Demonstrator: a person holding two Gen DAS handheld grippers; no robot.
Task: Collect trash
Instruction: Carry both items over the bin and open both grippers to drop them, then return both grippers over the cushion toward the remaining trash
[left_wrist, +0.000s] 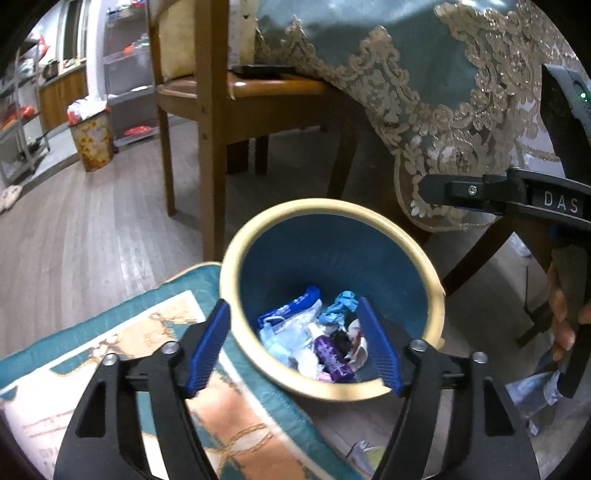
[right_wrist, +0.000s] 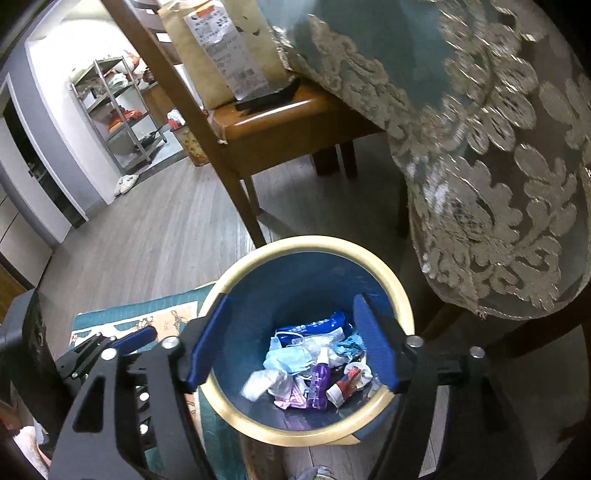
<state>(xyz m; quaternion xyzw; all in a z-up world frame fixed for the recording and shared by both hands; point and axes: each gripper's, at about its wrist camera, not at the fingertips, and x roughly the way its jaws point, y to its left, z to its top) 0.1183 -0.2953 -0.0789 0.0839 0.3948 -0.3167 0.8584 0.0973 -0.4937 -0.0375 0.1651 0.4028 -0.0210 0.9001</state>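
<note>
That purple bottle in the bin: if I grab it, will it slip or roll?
The purple bottle looks like smooth, rounded plastic, so it may slide between the pads and would probably roll on a flat floor. It looks small and likely light. It lies on crumpled wrappers and a face mask, which would probably shift under it.

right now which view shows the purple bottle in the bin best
The right wrist view: the purple bottle lies whole, cap to base, among the trash. The left wrist view shows it blurrier and partly buried.

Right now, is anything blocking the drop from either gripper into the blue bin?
Nothing visible. Both the left gripper and right gripper hang open over the blue bin, fingers empty; its mouth is uncovered, trash lying at the bottom.
</note>
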